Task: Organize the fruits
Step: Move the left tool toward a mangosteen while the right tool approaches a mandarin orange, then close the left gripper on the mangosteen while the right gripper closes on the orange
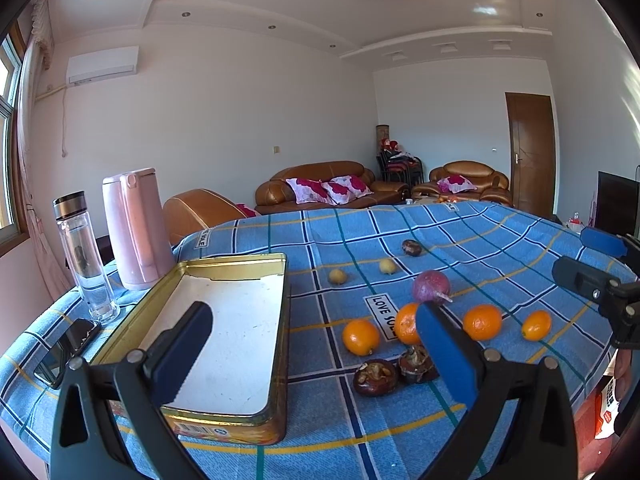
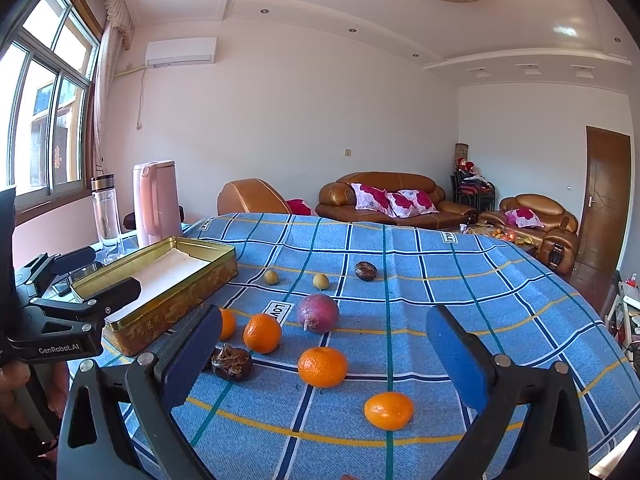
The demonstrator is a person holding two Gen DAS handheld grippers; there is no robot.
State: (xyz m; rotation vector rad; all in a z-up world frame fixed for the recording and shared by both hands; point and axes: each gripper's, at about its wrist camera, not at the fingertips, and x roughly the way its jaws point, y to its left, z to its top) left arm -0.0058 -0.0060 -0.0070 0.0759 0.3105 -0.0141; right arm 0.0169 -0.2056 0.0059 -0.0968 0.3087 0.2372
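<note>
The tin (image 1: 224, 344) lies on the left of the blue cloth (image 1: 460, 232), long axis running away from the cameras towards the kettle (image 1: 134, 228); oranges (image 2: 322, 366), two dark fruits (image 1: 375, 378) and a purple fruit (image 2: 318, 313) sit loose to its right; left gripper (image 1: 312, 356) and right gripper (image 2: 324, 364) both gape wide, holding nothing.

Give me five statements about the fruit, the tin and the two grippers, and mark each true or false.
1. The rectangular gold metal tin holds no fruit. True.
2. Four round orange citrus fruits lie on the blue checked tablecloth. True.
3. The left gripper is clamped on an orange. False: it is open and empty.
4. The round purple fruit sits inside the tin. False: it lies on the cloth.
5. The right gripper is open. True.
</note>
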